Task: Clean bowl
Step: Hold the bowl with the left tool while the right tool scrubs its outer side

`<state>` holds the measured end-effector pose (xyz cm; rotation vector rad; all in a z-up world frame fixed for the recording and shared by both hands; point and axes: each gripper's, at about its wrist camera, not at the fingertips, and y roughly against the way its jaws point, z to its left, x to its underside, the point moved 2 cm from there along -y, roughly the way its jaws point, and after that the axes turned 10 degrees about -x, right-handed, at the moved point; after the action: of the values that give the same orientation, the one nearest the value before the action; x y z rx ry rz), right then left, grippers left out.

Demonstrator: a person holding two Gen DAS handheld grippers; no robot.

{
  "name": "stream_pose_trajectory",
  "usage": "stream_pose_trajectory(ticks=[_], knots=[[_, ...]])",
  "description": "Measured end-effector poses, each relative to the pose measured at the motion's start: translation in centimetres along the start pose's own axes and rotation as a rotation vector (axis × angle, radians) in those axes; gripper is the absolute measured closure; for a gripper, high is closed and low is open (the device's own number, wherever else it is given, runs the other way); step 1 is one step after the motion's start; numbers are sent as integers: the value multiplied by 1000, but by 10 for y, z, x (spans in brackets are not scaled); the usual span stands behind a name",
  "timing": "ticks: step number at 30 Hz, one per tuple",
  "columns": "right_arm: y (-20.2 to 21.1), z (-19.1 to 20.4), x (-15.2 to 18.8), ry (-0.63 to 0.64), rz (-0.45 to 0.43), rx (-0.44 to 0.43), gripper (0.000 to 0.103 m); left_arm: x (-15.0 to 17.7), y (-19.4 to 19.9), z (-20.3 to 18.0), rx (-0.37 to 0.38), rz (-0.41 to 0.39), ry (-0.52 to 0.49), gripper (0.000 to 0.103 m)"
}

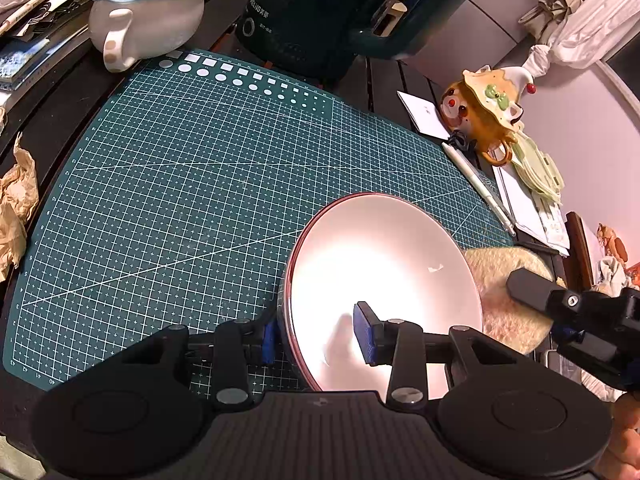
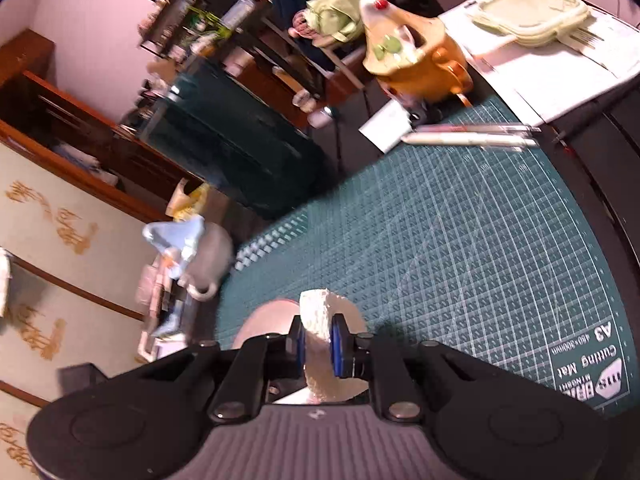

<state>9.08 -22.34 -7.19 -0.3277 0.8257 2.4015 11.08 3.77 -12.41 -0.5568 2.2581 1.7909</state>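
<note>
A pale pink bowl (image 1: 384,264) with a dark red rim stands tilted on its edge over the green cutting mat (image 1: 180,200). My left gripper (image 1: 318,336) is shut on the bowl's wall, one blue pad outside and one inside. A small white fleck (image 1: 436,268) sits on the inner wall. Behind the bowl's right side, a cream fluffy sponge (image 1: 504,308) touches its outer wall. My right gripper (image 2: 316,340) is shut on that sponge (image 2: 318,312), and its black finger (image 1: 532,286) shows in the left wrist view. The bowl (image 2: 268,320) is blurred in the right wrist view.
At the mat's far edge stand a white teapot with a blue lid (image 1: 148,20) and a dark kettle (image 1: 320,12). An orange bear mug (image 1: 480,116), pens (image 1: 476,180), papers and a pale container lid (image 2: 532,8) lie to the right. Crumpled paper (image 1: 16,208) lies at the left.
</note>
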Motion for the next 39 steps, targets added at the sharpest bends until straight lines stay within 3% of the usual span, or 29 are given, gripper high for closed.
stream_pose_trajectory(ticks=[4, 9, 14, 19, 24, 29, 34, 39], knots=[[15, 3, -7, -3, -58, -42, 91, 0, 0, 0, -3, 0, -4, 66], [-8, -5, 6, -3, 17, 32, 91, 0, 1, 0, 0, 0, -1, 66], [11, 6, -2, 17, -55, -32, 91, 0, 0, -1, -2, 0, -4, 66], [-7, -5, 5, -7, 13, 21, 91, 0, 0, 0, 0, 0, -1, 66], [12, 5, -3, 10, -66, -43, 91, -1, 0, -1, -3, 0, -4, 66], [-12, -6, 7, -2, 16, 30, 91, -1, 0, -1, -1, 0, 0, 66], [14, 5, -5, 15, -81, -47, 91, 0, -1, 0, -1, 0, -2, 66], [-17, -10, 10, -10, 28, 33, 91, 1, 0, 2, 1, -1, 2, 66]])
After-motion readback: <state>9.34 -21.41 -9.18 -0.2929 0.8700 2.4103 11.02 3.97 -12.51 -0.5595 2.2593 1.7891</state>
